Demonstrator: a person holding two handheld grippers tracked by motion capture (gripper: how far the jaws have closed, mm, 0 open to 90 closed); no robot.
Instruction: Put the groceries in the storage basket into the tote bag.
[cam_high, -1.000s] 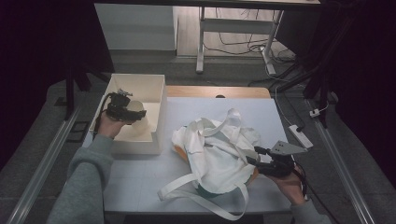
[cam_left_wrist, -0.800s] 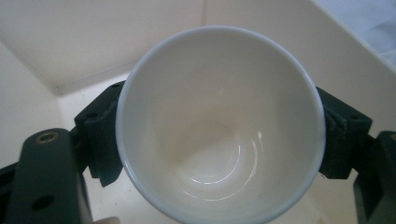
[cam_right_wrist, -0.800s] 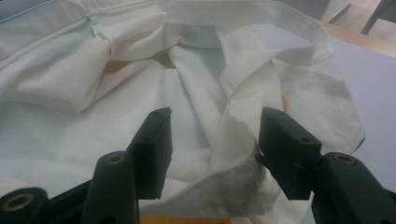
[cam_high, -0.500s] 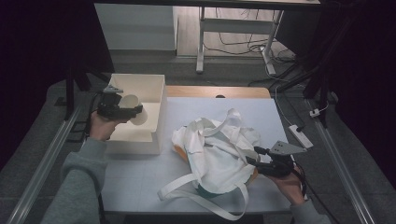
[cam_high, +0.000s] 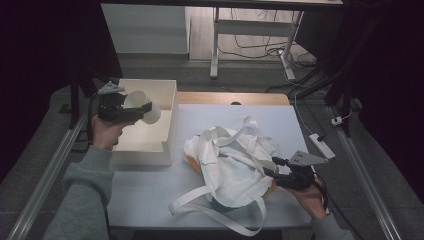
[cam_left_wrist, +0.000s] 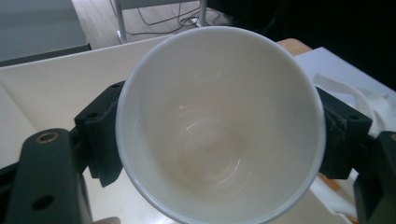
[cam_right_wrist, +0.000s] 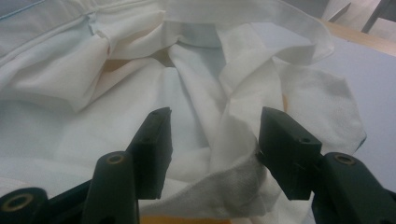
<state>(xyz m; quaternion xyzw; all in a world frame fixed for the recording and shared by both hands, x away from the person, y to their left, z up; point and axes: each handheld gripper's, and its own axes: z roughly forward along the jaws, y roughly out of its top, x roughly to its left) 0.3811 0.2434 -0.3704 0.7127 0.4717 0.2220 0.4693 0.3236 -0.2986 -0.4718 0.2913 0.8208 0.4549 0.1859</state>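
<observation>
Currently the left gripper (cam_high: 131, 111) sits above the white box (cam_high: 167, 117) at the far-left of the table (cam_high: 150, 190), holding a white cup (cam_high: 142, 105). In the left gripper view the cup (cam_left_wrist: 219, 126) lies on its side with the mouth facing the camera; the inside looks empty, and one black jaw presses on each side of its wall. So the jaws stand wide, clamped on the cup's outside. High view: the cup is clear of the box floor, held over the box's left half, with its open end pointing right and away.

The right gripper (cam_high: 272, 170) is at the near-right of the table, lying about level, tips pointing left into a crumpled white cloth bag (cam_high: 235, 170). In the right gripper view the jaws stand well apart with folds of bag (cam_right_wrist: 210, 84) cloth between them. A ridge of cloth touches the right-hand jaw; the left-hand jaw looks just clear of the fabric. No pinch visible, so I read it as open and not gripping.

The bag lies mid-table, right of the box, with its straps (cam_high: 200, 210) trailing toward the near edge. Something orange (cam_high: 192, 162) shows at the bag's left edge, mostly hidden under the cloth.
</observation>
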